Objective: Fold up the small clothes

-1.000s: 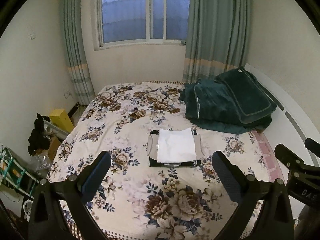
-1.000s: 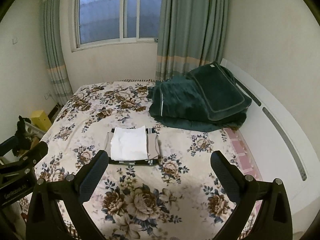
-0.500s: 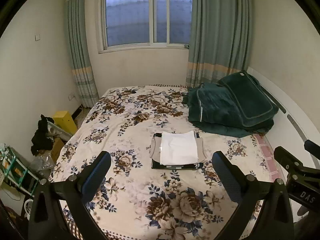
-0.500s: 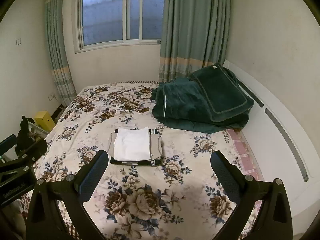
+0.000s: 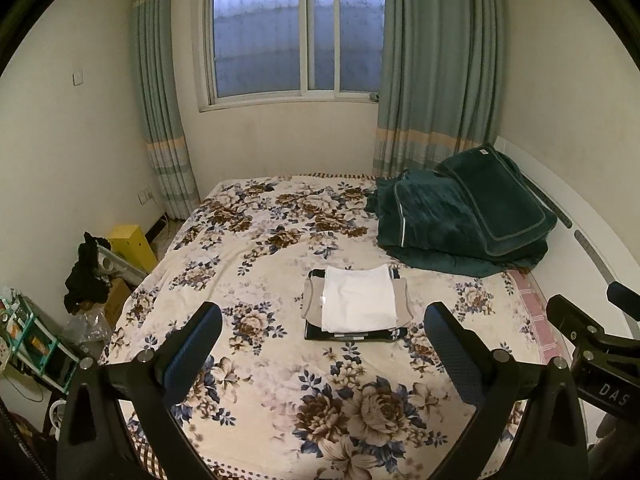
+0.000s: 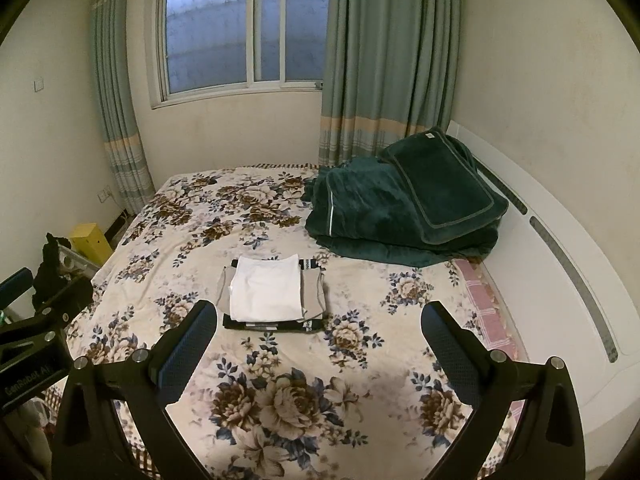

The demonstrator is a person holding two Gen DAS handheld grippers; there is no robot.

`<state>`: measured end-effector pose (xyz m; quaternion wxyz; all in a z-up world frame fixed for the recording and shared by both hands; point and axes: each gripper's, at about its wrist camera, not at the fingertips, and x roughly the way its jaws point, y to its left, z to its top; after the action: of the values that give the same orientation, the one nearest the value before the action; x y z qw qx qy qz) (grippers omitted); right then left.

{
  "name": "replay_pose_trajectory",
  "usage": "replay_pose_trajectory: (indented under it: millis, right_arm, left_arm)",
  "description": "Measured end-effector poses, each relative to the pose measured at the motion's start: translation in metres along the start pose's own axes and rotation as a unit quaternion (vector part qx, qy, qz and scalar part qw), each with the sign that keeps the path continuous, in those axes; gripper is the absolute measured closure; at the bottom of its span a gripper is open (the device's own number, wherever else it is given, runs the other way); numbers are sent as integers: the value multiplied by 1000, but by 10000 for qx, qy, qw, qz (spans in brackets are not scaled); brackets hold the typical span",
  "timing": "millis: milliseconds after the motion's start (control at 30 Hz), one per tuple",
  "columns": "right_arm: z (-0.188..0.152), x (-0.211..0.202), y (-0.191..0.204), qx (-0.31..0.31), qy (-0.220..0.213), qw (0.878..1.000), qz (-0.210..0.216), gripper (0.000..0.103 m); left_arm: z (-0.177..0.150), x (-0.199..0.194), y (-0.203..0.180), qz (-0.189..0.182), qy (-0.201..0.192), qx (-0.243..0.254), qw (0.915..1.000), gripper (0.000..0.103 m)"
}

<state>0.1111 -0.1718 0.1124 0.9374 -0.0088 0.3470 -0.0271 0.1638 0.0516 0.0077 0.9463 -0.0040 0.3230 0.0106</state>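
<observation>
Folded clothes (image 5: 356, 305) sit stacked near the middle of the bed (image 5: 280, 380): a white piece on top, a beige one under it, and what looks like a dark striped garment at the bottom. Toward the bed's far right corner lies a heap of dark green bedding (image 5: 464, 216). Both the left gripper (image 5: 322, 338) and the right gripper (image 6: 319, 334) hover above the bed's near edge, jaws spread wide, holding nothing.

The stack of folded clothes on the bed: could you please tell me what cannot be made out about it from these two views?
- Dark bottom garment: mostly covered by the white top piece and beige garment, both views.
- How many garments lie in the stack: edges too small to count.
- Left gripper and right gripper: open, away from the stack.
</observation>
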Motion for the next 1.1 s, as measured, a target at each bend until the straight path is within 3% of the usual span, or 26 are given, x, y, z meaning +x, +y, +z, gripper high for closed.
replay_pose_trajectory:
  millis: [1100]
  right_arm:
    - [-8, -15, 8, 19, -8, 10000, 1, 0]
  left_arm:
    - [-3, -15, 1, 19, -30, 11, 10000, 0]
